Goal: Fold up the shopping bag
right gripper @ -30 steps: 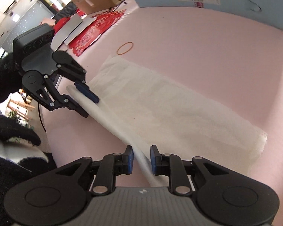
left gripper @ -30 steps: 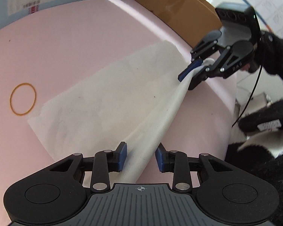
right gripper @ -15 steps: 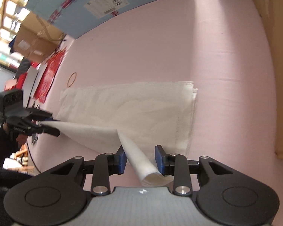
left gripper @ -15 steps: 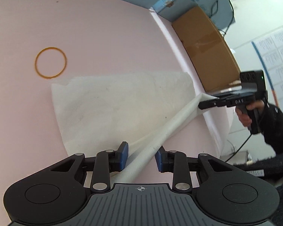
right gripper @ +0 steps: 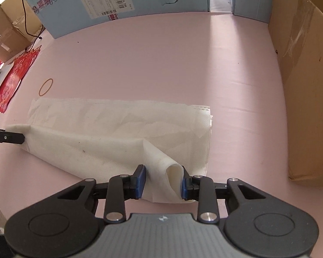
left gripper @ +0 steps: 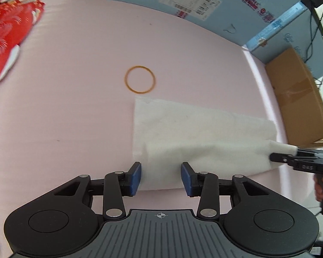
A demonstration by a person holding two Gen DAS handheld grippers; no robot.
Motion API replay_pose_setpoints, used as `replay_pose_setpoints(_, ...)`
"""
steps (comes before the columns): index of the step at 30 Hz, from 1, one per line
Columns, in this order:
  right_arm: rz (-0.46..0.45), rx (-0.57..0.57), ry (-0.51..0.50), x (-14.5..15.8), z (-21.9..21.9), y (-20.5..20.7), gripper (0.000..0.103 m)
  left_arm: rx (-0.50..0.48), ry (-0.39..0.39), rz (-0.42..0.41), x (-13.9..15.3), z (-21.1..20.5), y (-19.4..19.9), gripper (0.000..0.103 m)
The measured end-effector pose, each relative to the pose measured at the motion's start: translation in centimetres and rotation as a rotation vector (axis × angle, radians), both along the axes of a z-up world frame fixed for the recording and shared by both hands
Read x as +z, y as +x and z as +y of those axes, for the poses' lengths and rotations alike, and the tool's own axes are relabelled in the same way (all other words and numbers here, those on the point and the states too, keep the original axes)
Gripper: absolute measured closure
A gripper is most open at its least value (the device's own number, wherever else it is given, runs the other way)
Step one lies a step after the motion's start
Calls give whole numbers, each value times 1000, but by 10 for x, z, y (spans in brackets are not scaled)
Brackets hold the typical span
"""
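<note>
A white shopping bag (left gripper: pixel 193 133) lies flat on the pink table (left gripper: pixel 64 107), folded into a long strip. My left gripper (left gripper: pixel 161 177) is open, with the bag's near left corner lying loose between its blue pads. In the right wrist view the bag (right gripper: pixel 118 124) stretches leftward to the left gripper (right gripper: pixel 10 138), seen edge-on at the bag's far corner. My right gripper (right gripper: pixel 163 179) is open too; a loose curl of the bag stands between its pads and brushes the right one. The left wrist view shows the right gripper (left gripper: pixel 290 158) at the bag's far end.
An orange rubber band (left gripper: pixel 140 79) lies on the table just beyond the bag. A red patterned cloth (left gripper: pixel 6 32) sits at the far left. A blue box (left gripper: pixel 183 4) lines the back edge. A brown cardboard box (right gripper: pixel 301 75) walls the right side.
The bag hung taut between both grippers a second ago and now rests on the table. Both pairs of fingers stand wider apart, the right ones most clearly.
</note>
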State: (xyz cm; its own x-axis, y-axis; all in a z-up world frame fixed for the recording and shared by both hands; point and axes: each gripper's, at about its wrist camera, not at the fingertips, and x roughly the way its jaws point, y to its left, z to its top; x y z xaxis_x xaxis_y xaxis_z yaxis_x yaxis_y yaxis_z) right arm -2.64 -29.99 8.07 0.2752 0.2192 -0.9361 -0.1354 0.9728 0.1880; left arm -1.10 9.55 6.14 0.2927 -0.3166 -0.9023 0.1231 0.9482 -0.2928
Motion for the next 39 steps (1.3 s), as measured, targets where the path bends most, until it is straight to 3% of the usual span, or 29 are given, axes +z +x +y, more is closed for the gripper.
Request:
replay_pose_setpoints(2, -8, -1, -4, 0, 1, -1, 71, -9, 119, -55, 6, -3, -3, 52)
replay_pose_setpoints(5, -20, -3, -11, -1, 4, -4, 70, -54, 302, -231, 34, -19, -19, 46)
replay_pose_setpoints(6, -23, -4, -10, -1, 4, -5, 70, -77, 316, -294, 44, -25, -25, 42)
replay_pose_setpoints(11, -33, 1, 3, 3, -1, -9, 70, -217, 274, -481, 65, -85, -37, 40)
replay_pose_setpoints(15, -41, 22, -7, 4, 0, -8, 70, -286, 388, -616, 76, -124, -50, 40)
replay_pose_setpoints(18, -50, 48, -17, 4, 4, -9, 71, -275, 479, -687, 83, -130, -58, 37)
replay_pose_setpoints(21, -52, 49, -11, 4, 3, -10, 71, -200, 551, -734, 92, -127, -60, 30)
replay_pose_setpoints(27, -57, 57, -6, 3, 1, -11, 70, -77, 603, -770, 102, -113, -53, 28)
replay_pose_setpoints(28, -58, 61, -8, 3, 2, -11, 70, -93, 571, -781, 103, -113, -54, 27)
replay_pose_setpoints(31, -60, 63, -6, 3, 1, -11, 70, -249, 352, -769, 100, -116, -57, 20)
replay_pose_setpoints(33, -60, 62, -3, 2, 0, -10, 70, -330, 292, -709, 85, -124, -53, 20)
replay_pose_setpoints(35, -60, 59, 2, 2, 0, -11, 70, -330, 263, -582, 64, -121, -38, 21)
replay_pose_setpoints(37, -62, 53, 9, 2, -1, -11, 70, -281, 228, -423, 42, -110, -20, 31)
replay_pose_setpoints(38, -63, 50, 13, 1, -2, -12, 70, -239, 207, -357, 36, -98, -14, 42)
replay_pose_setpoints(39, -63, 44, 20, 1, -3, -12, 70, -219, 208, -331, 34, -91, -13, 45)
